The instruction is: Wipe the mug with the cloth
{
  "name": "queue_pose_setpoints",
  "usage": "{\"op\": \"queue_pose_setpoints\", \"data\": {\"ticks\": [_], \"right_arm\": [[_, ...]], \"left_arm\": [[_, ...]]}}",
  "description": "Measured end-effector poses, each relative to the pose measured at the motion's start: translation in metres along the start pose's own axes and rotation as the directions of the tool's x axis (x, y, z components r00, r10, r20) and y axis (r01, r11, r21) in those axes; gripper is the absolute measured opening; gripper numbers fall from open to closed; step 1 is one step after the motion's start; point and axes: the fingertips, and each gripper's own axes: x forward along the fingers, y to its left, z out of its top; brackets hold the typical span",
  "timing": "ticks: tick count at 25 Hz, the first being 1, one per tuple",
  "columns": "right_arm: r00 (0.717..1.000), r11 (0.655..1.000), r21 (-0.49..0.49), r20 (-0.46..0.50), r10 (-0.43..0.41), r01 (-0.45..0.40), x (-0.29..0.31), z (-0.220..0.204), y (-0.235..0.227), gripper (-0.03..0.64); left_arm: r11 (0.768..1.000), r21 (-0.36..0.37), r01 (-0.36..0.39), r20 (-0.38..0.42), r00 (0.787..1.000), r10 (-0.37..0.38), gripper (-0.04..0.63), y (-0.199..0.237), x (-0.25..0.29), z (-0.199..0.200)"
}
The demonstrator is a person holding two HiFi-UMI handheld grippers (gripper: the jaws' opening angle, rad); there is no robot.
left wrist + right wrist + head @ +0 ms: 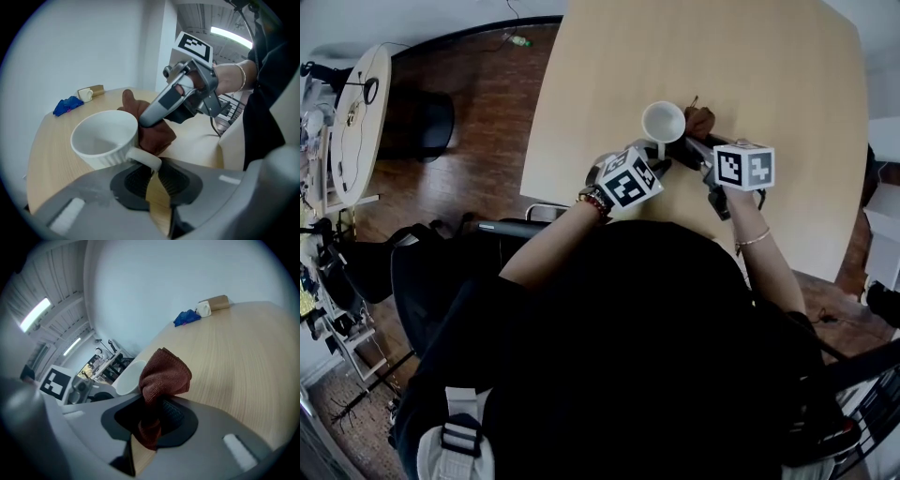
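Far behind mug point(103, 138) and cloth point(157, 136) sit a blue bundle point(68, 105), small box point(97, 89).

Head view: high above person, steep down-look. Whole table point(787, 112) top in frame, left gripper point(661, 161) and right gripper point(686, 141) small at centre.
Left gripper view: low, along own jaws, mug point(105, 138) right at lens. Faces right gripper, far table edge behind.
Right gripper view: low, along own jaws, cloth point(164, 373) close up, mug rim at left.
Shared: all three catch mug, cloth. Both gripper views catch blue item point(68, 105), small box point(97, 89) at far edge.
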Motion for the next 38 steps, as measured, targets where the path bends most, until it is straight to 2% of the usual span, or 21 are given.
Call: {"op": "queue_pose_setpoints", "data": {"ticks": [5, 13, 18, 24, 28, 33, 38], "right_arm": [[0.997, 0.999, 0.030, 0.071, 0.043, -0.045, -0.014, 0.010, 0.017, 0.080], [0.997, 0.997, 0.082, 0.077, 0.008, -0.014, -0.002, -0.001, 0.011, 0.080], [0.999, 0.998, 0.051, 0.028, -0.044, 0.042, 0.012, -0.008, -0.007, 0.080], [0.993, 0.992, -0.053, -0.029, -0.118, 0.116, 0.019, -0.012, -0.024, 0.080], [0.994, 0.992, -0.058, -0.001, -0.111, 0.111, 0.011, -0.005, -0.017, 0.080], [0.995, 0.998, -0.008, 0.087, -0.055, 0.056, -0.010, 0.010, 0.003, 0.080], [0.993, 0.998, -0.032, 0.107, -0.055, 0.058, -0.021, 0.013, 0.015, 0.080]], "left_arm": [[1.000, 0.000, 0.011, -0.001, 1.000, -0.011, 0.052, 0.000, 0.002, 0.002], [1.000, -0.013, 0.011, 0.011, 1.000, -0.011, 0.051, -0.001, 0.002, 0.006], [0.999, -0.032, 0.012, 0.046, 0.999, -0.011, 0.048, -0.003, 0.008, 0.016], [0.998, -0.058, -0.017, 0.094, 0.995, 0.022, 0.046, -0.005, 0.013, 0.022], [0.997, -0.053, -0.063, 0.100, 0.993, 0.069, 0.044, -0.002, 0.011, 0.021], [0.984, 0.032, -0.177, 0.094, 0.980, 0.173, 0.048, 0.000, 0.010, 0.016], [0.974, 0.035, -0.222, 0.084, 0.972, 0.219, 0.048, 0.000, -0.001, 0.014]]}}
